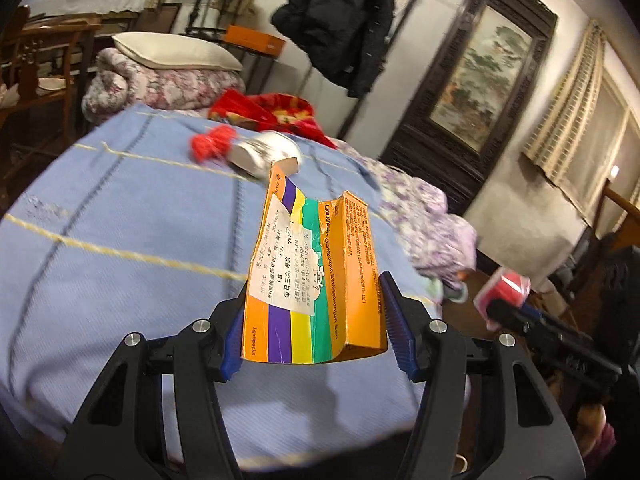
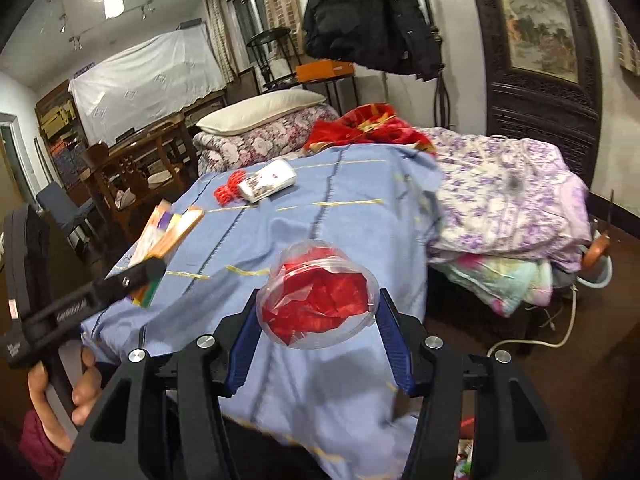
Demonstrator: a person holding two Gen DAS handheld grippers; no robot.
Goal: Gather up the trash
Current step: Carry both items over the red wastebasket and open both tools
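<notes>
Left fingers (image 1: 316, 328) clamp a striped carton (image 1: 316, 280), right fingers (image 2: 318, 340) a plastic cup (image 2: 318, 304), over the blue bedspread (image 2: 340, 208).

Both cameras are looking forward and down over the blue bedspread (image 1: 120, 248), each sitting close behind its own gripper's fingers. The left wrist view is facing across the bedspread toward the black coat (image 1: 340, 20); the right wrist view is facing the same way from farther right. Both are sharing the bedspread, the coat and the white pillow (image 2: 260, 114) beyond the bedspread.
</notes>
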